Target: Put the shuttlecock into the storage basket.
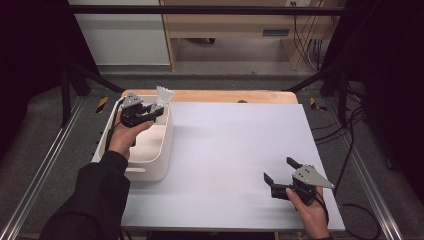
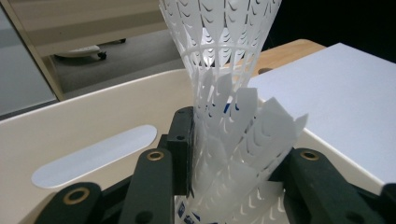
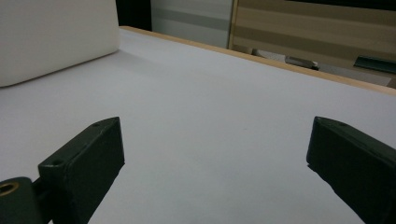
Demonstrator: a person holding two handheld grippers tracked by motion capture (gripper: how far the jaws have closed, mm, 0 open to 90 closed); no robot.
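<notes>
At the upper left of the high view the left claw (image 1: 152,111) grips a white plastic shuttlecock (image 1: 163,95) by the lower part of its skirt, holding it above the far end of a cream-coloured bin (image 1: 165,145). In the left gripper view the shuttlecock (image 2: 224,70) stands nearly upright between the black jaws, its netted skirt flaring toward the top of the frame and its slit vanes crumpled where the pads press in; the cork end sits below the edge of the frame, so I cannot tell how it lies. To my eye the step in hand is lifting the shuttlecock out of the bin and carrying it over to the white surface (image 1: 240,150). To do it well, the squeeze should stay no harder than it is, since the skirt already buckles, and the lift should clear the bin's rim before any sideways travel, keeping the piece upright so it does not slip. The left hand (image 1: 125,137) reaches forward over the bin with the wrist fairly straight, the dark sleeve coming in from the lower left. At the lower right the right claw (image 1: 281,172) is wide open and holds nothing, held low over bare surface with its jaws aimed toward the upper left; the right gripper view shows its two jaws well apart.
</notes>
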